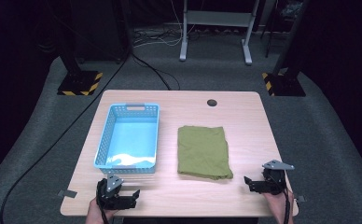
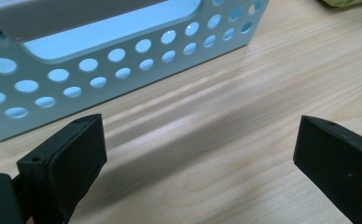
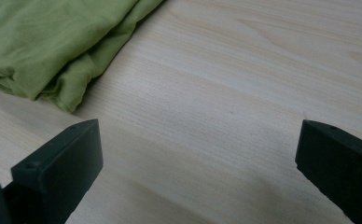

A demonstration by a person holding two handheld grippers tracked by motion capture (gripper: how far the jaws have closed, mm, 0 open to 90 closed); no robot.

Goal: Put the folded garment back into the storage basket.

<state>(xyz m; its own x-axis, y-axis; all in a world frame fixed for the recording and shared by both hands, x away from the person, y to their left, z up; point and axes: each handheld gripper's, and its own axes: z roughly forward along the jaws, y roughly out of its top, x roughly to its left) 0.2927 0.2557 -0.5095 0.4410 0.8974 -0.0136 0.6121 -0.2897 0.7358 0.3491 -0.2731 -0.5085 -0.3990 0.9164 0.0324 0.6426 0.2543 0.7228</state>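
Both my tongs sat wide open on the pale wooden worktop; left tongs near the perforated light-blue plastic basket; right tongs beside the folded olive-green cloth.

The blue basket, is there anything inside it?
The blue basket looks empty in the high view: just its pale blue floor with a bright glare near the front. The near wall hides a thin strip of floor behind it. The green cloth lies beside it on the table.
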